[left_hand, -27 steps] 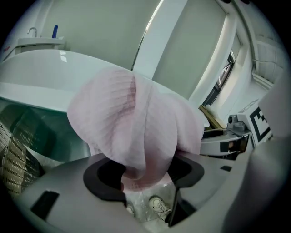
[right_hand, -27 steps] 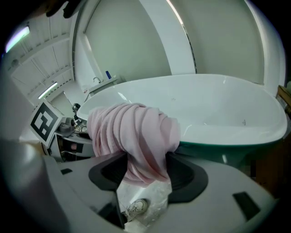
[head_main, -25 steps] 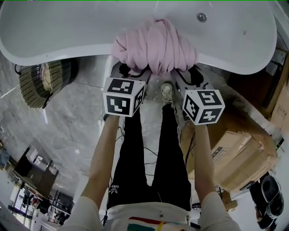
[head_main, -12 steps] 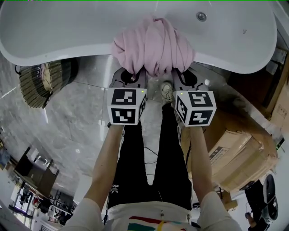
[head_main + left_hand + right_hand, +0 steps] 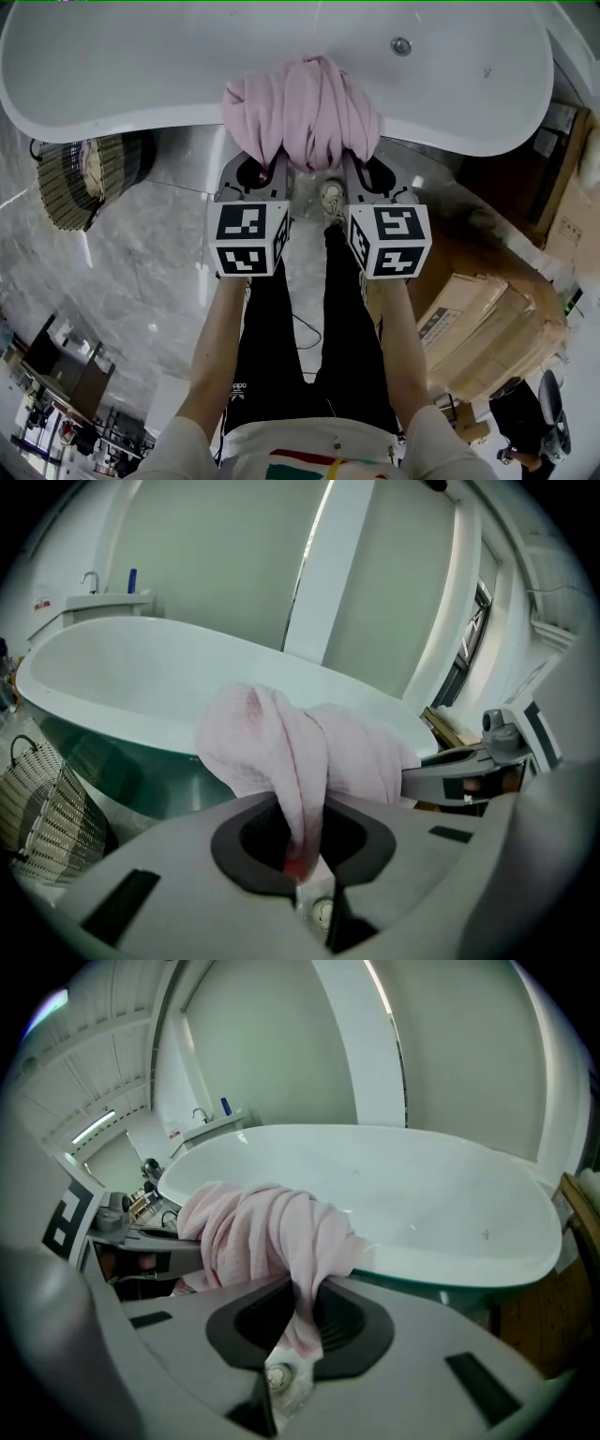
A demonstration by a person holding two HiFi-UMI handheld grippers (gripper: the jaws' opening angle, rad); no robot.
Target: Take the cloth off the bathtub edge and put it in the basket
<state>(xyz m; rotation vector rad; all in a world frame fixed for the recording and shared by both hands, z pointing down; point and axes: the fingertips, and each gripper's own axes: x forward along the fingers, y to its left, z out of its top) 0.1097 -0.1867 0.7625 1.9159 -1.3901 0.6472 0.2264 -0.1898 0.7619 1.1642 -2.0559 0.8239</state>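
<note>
The pink cloth (image 5: 302, 111) lies bunched in thick folds over the near edge of the white bathtub (image 5: 122, 66), most of it heaped on the rim and some hanging down the outside. The person stands right up against the tub with both arms stretched forward, side by side.

The left tongs (image 5: 274, 173) have just been closing and are now clamped on a hanging fold at the left of the bundle; in the left gripper view the fabric runs straight down into the narrow gap between the jaws and is pinched there. The right tongs (image 5: 352, 173) have just been closing as well and grip a fold on the right side of the bundle in the same way, with a strip of pink caught between the jaws. The two tongs sit close together, angled downward, with the cloth's lower edge between them.

The woven basket (image 5: 80, 178) stands on the grey marble floor (image 5: 141, 281) off to the person's left, just beside the tub's outer wall and well apart from the cloth. Something pale lies inside it. A shoe (image 5: 331, 199) shows on the floor between the tongs. Flattened cardboard boxes (image 5: 487, 314) are stacked to the right.
</note>
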